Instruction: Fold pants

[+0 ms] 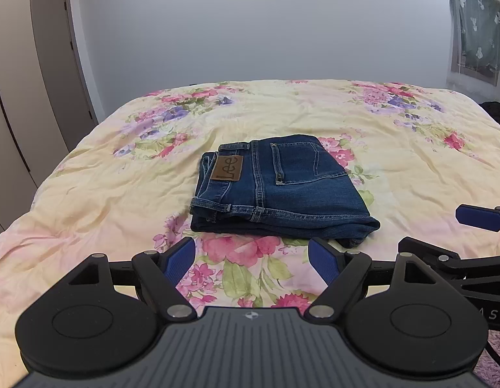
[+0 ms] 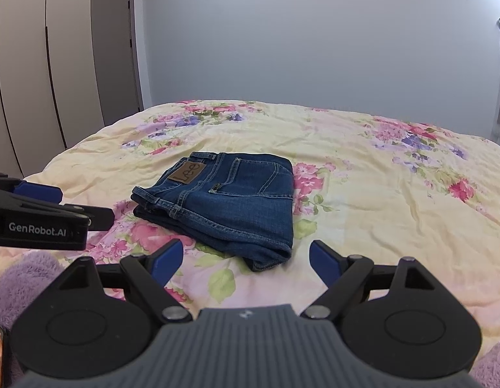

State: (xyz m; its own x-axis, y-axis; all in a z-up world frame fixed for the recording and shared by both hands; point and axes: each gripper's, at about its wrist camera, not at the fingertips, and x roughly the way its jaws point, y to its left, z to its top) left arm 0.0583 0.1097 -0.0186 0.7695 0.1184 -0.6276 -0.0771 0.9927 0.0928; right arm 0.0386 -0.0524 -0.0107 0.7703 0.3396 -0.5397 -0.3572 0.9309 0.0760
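the jeans (image 1: 282, 190) lie folded in a thick denim slab on the quilt (image 1: 395, 148), just ahead of the left tongs (image 1: 252, 260) and right tongs (image 2: 246, 260) — both spread apart, empty. a careless nudge could slide those stiff layers apart on the soft, rumpled cotton.

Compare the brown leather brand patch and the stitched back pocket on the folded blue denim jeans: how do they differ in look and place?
The brown leather brand patch is tan and lettered; the stitched back pocket is plain blue denim outlined in pale thread. The patch is smaller than the pocket. The patch sits at the waistband end; the pocket lies further along the folded blue denim jeans. Both face up on the top layer.
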